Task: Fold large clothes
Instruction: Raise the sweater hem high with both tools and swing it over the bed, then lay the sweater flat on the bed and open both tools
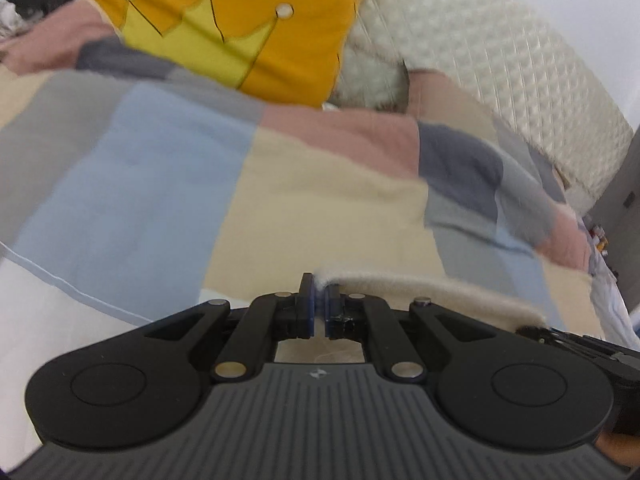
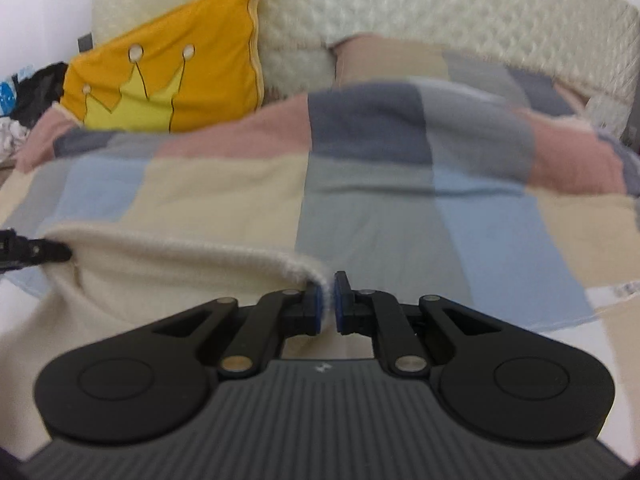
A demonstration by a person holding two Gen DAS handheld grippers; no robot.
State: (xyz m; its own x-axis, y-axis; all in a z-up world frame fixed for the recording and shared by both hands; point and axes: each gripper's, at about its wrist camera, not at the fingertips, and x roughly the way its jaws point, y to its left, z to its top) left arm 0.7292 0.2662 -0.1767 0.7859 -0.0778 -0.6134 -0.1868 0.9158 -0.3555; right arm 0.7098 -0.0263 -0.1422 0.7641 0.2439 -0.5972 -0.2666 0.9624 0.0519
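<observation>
Left wrist view showed my left gripper (image 1: 319, 306) clenched on the fuzzy cream garment (image 1: 420, 286), whose edge ran toward three o'clock to my right gripper (image 2: 328, 304), likewise clamped on that hem. The garment hung between both over the patchwork blanket (image 2: 360, 220), the yellow crown pillow (image 1: 224, 20) at eleven o'clock. I judged the fold needed the edge taut, both corners level, laid flat before letting go.

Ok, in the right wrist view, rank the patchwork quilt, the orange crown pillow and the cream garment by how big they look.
1. patchwork quilt, spanning most of the frame.
2. and 3. cream garment and orange crown pillow look alike; the garment is nearer and partly hidden, so I won't rank them.
</observation>
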